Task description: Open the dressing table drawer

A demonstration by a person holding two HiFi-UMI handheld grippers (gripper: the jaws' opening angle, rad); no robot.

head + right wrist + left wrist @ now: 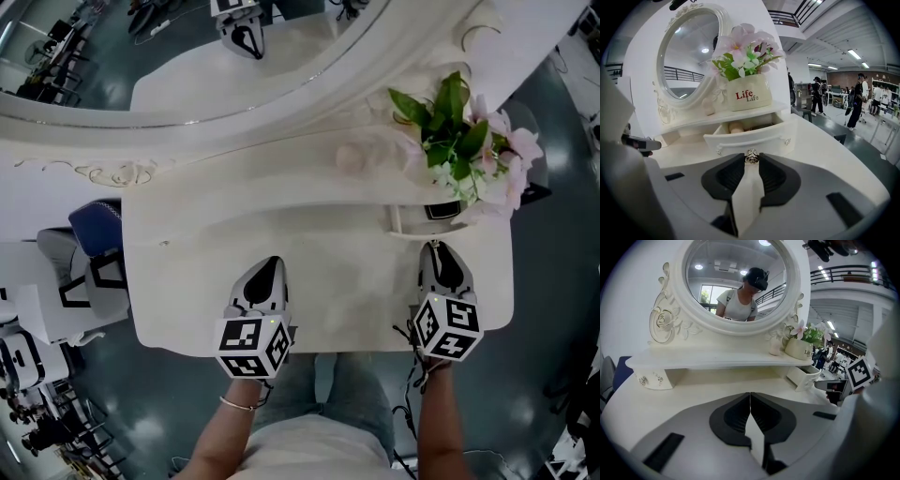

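The small right drawer (750,137) of the white dressing table (328,272) stands pulled out from under the shelf, with pale things showing inside. My right gripper (751,158) is shut on the drawer's silvery knob (751,155), which sits pinched between the jaw tips. From the head view, that right gripper (433,246) meets the drawer front (412,234) below the flowers. My left gripper (272,262) rests over the middle of the tabletop, jaws together and empty. In its own view the left gripper (750,394) points toward the shelf, and the open drawer (806,376) lies to its right.
A pot of pink flowers (749,93) stands on the shelf right above the drawer. The oval mirror (736,282) rises behind the shelf. A second small drawer (651,379) sits closed at the shelf's left end. A blue chair (94,225) stands left of the table.
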